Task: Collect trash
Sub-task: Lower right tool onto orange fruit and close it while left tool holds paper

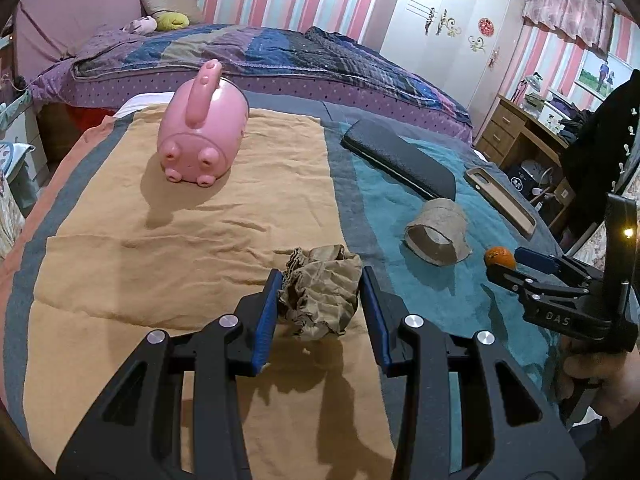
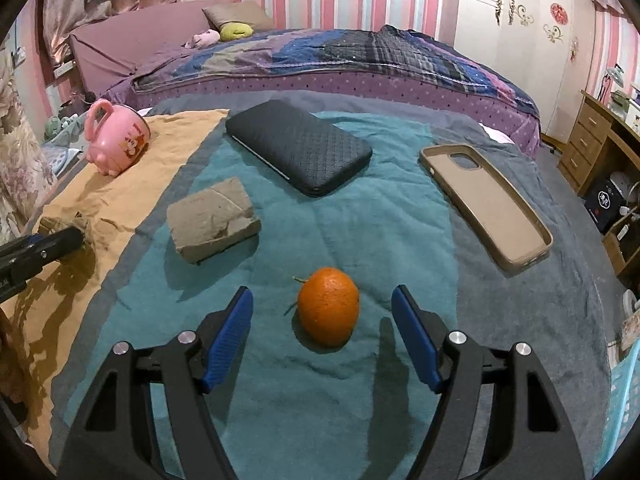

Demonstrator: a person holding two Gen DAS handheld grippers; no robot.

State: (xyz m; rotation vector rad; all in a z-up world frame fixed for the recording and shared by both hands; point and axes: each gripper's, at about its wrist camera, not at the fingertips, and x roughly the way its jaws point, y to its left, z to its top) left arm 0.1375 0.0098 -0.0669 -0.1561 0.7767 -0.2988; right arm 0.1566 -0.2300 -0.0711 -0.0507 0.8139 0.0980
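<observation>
The left gripper has its blue pads pressed against both sides of a crumpled brown paper wad, gripping it on the tan cloth, seemingly so it can be lifted as trash. The right gripper stands wide, its jaws bracketing an orange without touching it, probably lining up a grasp. Beyond the orange lie a flattened cardboard tube, a black wallet case and, farther right, a phone case. A pink pig mug lies on its side well beyond the wad.
</observation>
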